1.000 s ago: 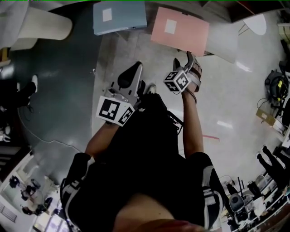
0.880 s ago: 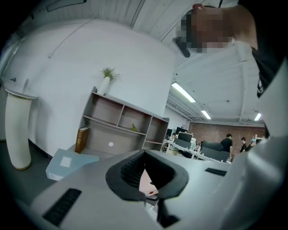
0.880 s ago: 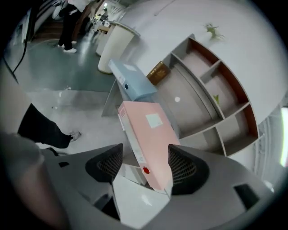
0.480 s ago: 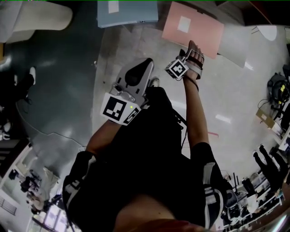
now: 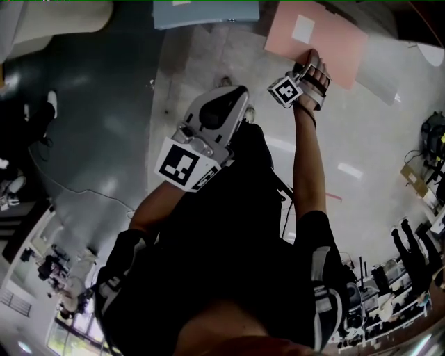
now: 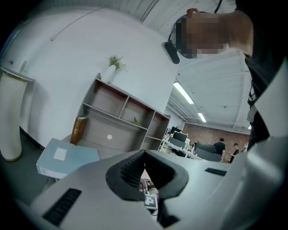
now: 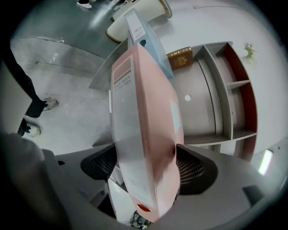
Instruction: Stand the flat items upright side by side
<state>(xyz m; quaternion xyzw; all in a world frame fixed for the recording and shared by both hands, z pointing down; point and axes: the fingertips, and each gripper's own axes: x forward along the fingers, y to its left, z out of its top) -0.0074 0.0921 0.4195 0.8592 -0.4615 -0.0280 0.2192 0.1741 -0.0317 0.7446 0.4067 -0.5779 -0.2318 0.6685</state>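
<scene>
A pink file box (image 5: 316, 42) lies flat at the top right of the head view, with a blue file box (image 5: 205, 12) flat to its left. My right gripper (image 5: 311, 62) is at the pink box's near edge. In the right gripper view the pink box (image 7: 144, 126) runs away between the jaws, which are opening, and I see no firm pinch. The blue box (image 7: 146, 49) lies beyond it. My left gripper (image 5: 219, 115) hangs shut and empty over the floor, left of the right one. Its view shows the blue box (image 6: 67, 158) low at the left.
A grey open shelf unit (image 6: 121, 121) stands against the white wall, with a brown book (image 6: 79, 130) upright in its left bay. A white cylinder (image 6: 10, 117) stands at the left. Desks and several people are far to the right.
Both grippers have moved forward toward the boxes. The right gripper has reached the pink box's near edge, and the box now lies between its jaws. The left gripper stays shut.
</scene>
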